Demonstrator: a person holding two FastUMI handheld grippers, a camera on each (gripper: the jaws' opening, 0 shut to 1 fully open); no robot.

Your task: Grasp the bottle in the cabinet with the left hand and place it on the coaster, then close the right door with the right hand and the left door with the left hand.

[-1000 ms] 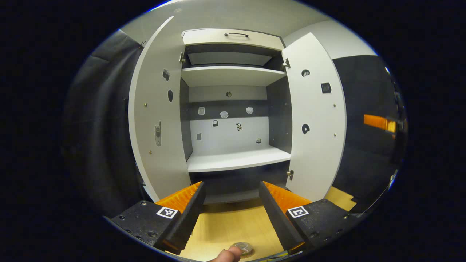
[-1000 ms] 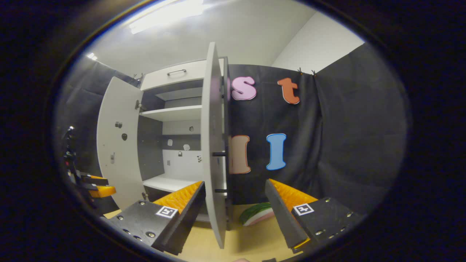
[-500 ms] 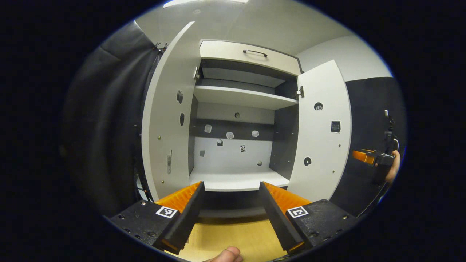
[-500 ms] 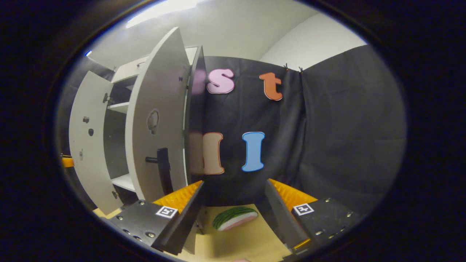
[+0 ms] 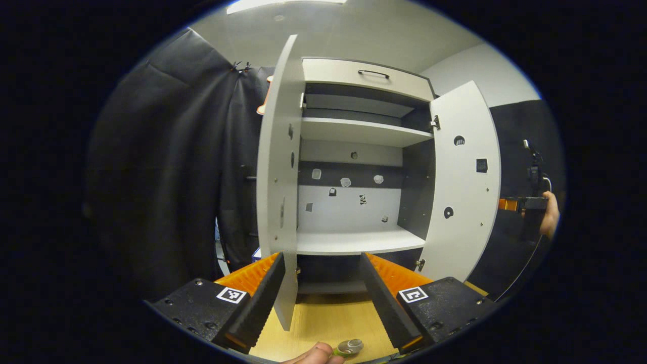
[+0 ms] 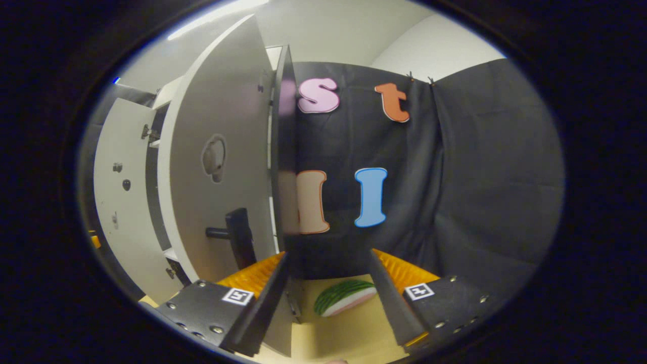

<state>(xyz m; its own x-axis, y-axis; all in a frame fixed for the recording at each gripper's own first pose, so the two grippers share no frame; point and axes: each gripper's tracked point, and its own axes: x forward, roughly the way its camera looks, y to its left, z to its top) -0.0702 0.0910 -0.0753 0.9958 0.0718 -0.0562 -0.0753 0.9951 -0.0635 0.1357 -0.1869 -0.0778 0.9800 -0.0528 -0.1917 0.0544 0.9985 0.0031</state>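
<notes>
Left gripper view: the left gripper (image 5: 319, 298) is wide open and holds nothing, facing the cabinet (image 5: 359, 151) with its two doors ajar, the left door (image 5: 277, 202) edge-on between the fingers; below, the bottle (image 5: 350, 346) is cut off, only its cap visible. Right gripper view: the right gripper (image 6: 328, 298) gapes empty beside the right door (image 6: 217, 167), one handle (image 6: 237, 237) near its left finger; contact cannot be judged.

Cabinet (image 5: 354, 151) stands at the back of the counter (image 5: 328, 323), left door (image 5: 277, 202) edge-on ahead, right door (image 5: 462, 182) swung out right. In the right gripper view, a watermelon slice (image 6: 343, 298) lies on the counter right of the right door's handle (image 6: 237, 235).
</notes>
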